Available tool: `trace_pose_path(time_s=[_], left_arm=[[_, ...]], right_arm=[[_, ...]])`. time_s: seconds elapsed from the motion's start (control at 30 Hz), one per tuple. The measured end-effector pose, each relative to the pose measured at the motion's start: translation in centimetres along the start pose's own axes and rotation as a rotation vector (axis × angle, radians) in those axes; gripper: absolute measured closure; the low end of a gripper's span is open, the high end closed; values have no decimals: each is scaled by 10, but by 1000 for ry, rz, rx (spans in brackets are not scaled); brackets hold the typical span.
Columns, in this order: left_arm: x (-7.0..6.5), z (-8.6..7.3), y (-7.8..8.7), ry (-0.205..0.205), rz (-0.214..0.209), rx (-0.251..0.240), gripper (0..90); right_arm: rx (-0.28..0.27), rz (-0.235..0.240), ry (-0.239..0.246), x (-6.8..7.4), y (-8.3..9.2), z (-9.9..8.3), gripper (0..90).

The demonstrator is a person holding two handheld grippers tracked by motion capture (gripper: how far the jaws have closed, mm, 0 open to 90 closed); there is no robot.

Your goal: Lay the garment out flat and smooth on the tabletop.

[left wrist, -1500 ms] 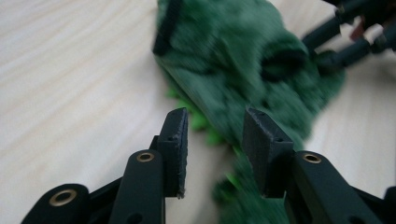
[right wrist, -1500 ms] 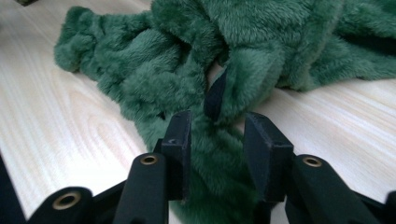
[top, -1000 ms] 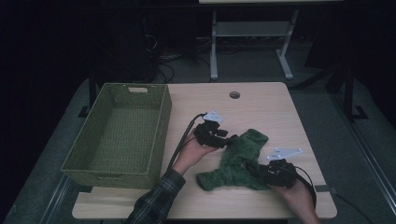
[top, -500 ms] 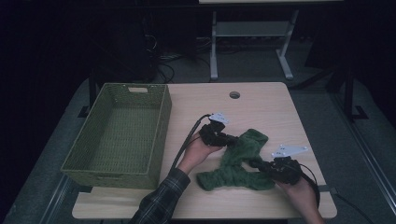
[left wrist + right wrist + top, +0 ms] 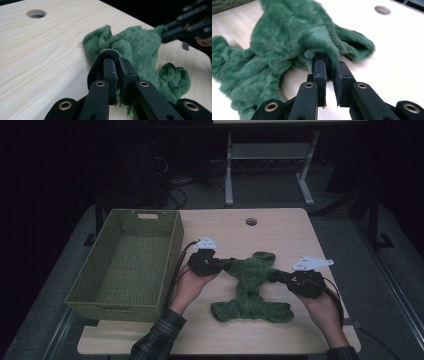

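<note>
Both grippers have drawn apart since the earlier frame, stretching the green fleece garment (image 5: 252,287) across the desk (image 5: 280,230) at centre frame. Left gripper (image 5: 226,264) fingers (image 5: 111,72), having just closed, pinch its left black-edged corner; right gripper (image 5: 281,276) fingers (image 5: 320,72) pinch its right.

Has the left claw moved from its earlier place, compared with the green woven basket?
Yes. The left claw, shut on the fuzzy green garment, has moved slightly toward the green woven basket.

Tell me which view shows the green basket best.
The high view: the whole basket is seen beside the green fleece garment. The right gripper view catches a blurred strip of it at the top left corner.
</note>
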State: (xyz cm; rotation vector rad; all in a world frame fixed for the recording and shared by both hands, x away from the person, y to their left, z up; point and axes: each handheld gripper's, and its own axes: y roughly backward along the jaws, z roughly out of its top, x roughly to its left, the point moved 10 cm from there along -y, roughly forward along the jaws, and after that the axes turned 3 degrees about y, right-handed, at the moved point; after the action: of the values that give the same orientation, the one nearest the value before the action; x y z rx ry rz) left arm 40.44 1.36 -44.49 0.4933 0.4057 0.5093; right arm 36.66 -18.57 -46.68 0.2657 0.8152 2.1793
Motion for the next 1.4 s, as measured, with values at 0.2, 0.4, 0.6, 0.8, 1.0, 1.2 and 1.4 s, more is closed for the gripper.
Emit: trace_pose_path(time_s=[0.2, 0.4, 0.6, 0.8, 1.0, 1.2, 1.4], left_arm=[[11, -23, 7, 55, 73, 26, 860], [17, -50, -5, 96, 84, 95, 860], [25, -76, -20, 114, 89, 177, 858], [26, -83, -24, 104, 107, 191, 827], [26, -67, -6, 101, 129, 142, 600], [21, -46, 2, 67, 125, 97, 493], [32, -28, -7, 6, 132, 92, 500]], right_arm=[[-13, -9, 29, -6, -11, 15, 827], [59, 24, 0, -10, -39, 0, 826], [112, 63, -27, -8, -55, -18, 823], [142, 75, -55, -9, -65, -29, 755], [102, 65, -68, -12, -47, -30, 621], [57, 83, -106, -17, -32, -18, 609], [34, 86, -118, -27, -35, -3, 609]])
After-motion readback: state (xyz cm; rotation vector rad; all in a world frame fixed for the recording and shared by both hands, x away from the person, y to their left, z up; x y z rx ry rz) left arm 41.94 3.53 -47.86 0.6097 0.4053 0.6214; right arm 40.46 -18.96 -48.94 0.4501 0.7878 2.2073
